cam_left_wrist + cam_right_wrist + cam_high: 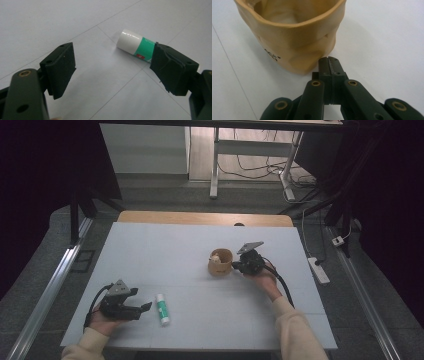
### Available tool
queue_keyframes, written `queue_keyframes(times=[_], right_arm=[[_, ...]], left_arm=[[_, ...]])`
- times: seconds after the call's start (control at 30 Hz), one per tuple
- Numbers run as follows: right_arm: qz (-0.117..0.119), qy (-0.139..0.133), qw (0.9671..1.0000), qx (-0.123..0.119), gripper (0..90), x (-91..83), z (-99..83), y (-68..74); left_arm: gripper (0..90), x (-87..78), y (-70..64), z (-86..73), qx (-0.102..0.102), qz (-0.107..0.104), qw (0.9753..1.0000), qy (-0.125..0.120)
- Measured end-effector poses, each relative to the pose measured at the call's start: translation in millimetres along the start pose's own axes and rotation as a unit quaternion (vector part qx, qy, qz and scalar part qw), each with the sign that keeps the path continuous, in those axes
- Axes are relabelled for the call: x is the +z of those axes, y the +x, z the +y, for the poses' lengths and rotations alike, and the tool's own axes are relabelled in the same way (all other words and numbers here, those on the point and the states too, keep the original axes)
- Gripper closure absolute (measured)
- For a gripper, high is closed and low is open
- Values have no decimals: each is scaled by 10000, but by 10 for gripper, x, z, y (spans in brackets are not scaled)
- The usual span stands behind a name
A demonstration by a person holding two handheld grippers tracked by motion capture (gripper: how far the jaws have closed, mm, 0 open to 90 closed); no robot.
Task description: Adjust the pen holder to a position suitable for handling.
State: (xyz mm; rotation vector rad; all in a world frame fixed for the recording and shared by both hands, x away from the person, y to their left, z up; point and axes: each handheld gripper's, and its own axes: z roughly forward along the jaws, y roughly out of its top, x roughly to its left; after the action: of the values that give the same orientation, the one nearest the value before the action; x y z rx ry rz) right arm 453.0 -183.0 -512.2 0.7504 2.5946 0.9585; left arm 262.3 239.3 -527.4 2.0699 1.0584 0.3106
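The left gripper (112, 72) is wide open by the little glue stick (136, 45) lying on the white table (200, 245); it looks light, hard and rolly, so grab its middle.

Covered by a pale sheet (165, 250) marked with faint seams, the bench (200, 217), its wooden edge showing along the far side. Beyond, on grey floor (165, 197), a white table frame (216, 165) with loose dark cables (260, 167) trailing beneath. To the right, a white power strip (319, 270) beside a small white plug (339, 240). Along both flanks, metal rails (50, 290) running toward the near side.
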Motion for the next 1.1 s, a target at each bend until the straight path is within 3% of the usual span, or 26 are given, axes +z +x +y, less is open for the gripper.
queue_keyframes(times=[0.3,0.57,0.77,0.93,1.1], right_arm=[[-153,-124,9998,-91,895,89,68,131],[-284,-266,9992,-33,896,153,113,185],[-246,-273,9993,-4,895,174,111,190],[-278,-349,9990,6,895,154,111,190],[-343,-524,9980,5,894,1,139,205]], left_arm=[[199,5,-5,0,6,1,10000,8],[198,17,-9,4,27,17,10000,43],[198,14,-9,2,25,19,10000,36],[199,-1,-2,-1,11,27,10000,9],[199,-9,8,-6,-11,29,10000,-10]])
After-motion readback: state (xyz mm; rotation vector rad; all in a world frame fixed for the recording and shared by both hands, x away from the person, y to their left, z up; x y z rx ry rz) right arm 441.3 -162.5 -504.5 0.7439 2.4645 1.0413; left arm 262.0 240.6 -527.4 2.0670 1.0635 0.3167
